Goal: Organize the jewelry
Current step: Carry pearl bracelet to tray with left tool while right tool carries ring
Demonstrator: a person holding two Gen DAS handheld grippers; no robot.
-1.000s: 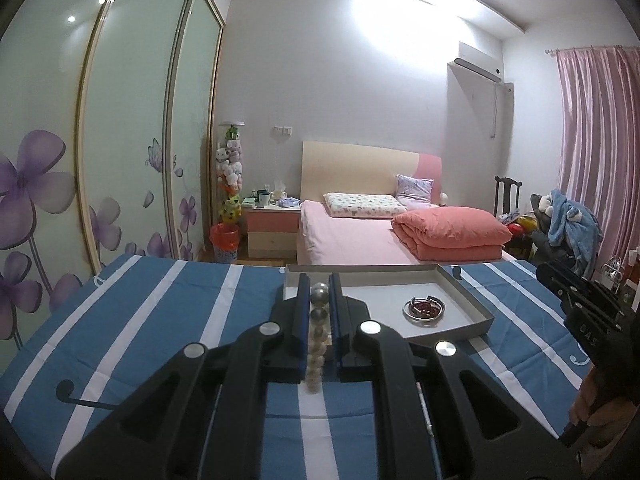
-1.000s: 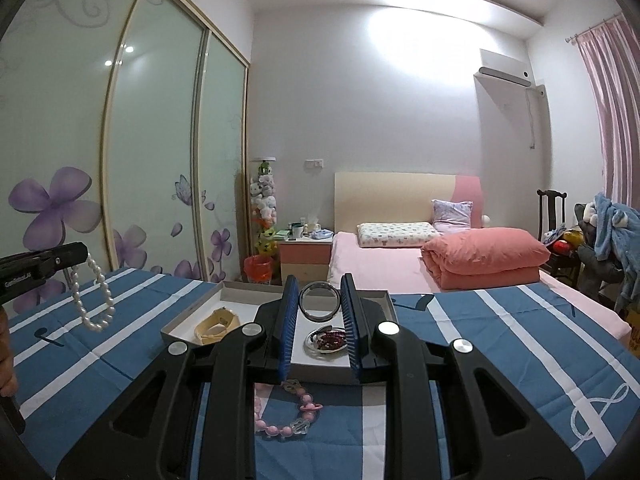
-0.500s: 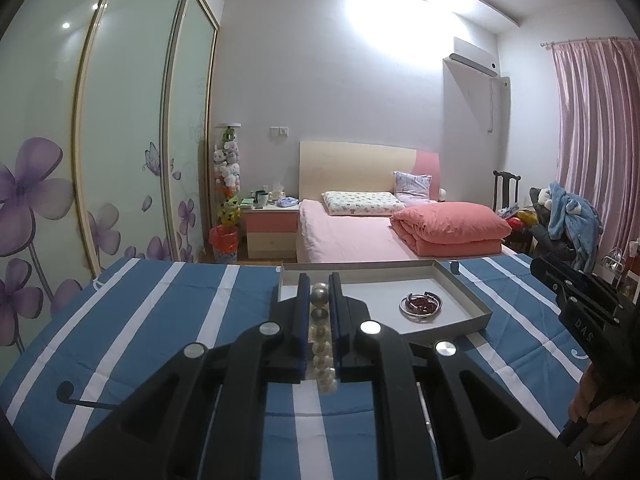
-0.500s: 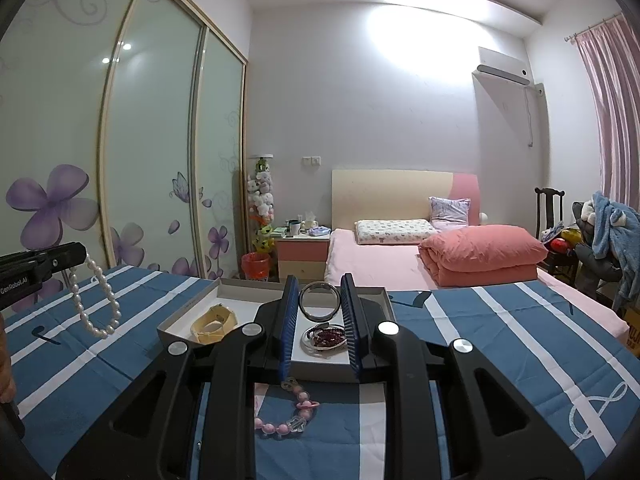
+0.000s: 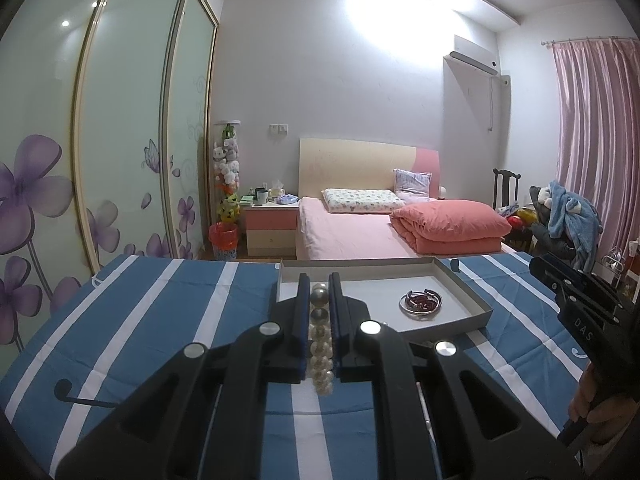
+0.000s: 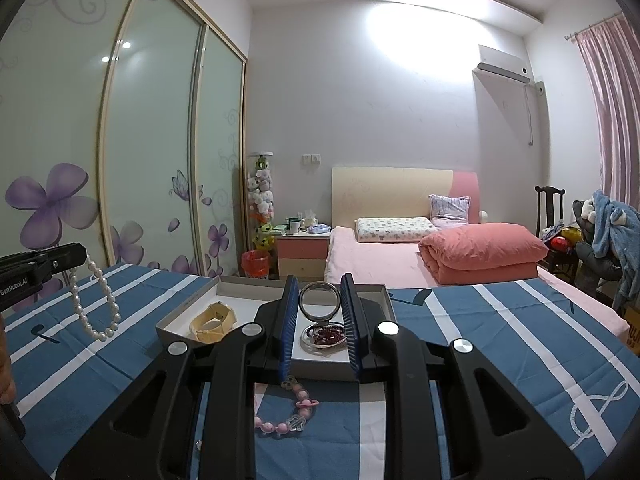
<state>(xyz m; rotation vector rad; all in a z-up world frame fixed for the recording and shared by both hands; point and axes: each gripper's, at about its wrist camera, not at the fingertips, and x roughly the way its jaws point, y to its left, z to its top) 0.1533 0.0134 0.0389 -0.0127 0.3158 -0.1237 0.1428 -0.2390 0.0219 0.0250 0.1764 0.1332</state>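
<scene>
Nothing has shifted since a second ago. Pearl necklace (image 5: 320, 344) hangs clamped in left claw (image 5: 319, 280), above striped cloth (image 5: 160, 320). Right claw (image 6: 320, 292) grips silver ring (image 6: 319, 301) over tray (image 6: 188, 308); pink bracelet (image 6: 294, 412) lies beneath it.

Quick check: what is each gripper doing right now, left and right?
Left gripper: shut on the pearl bracelet.
Right gripper: shut on a silver ring, above the tray.
</scene>
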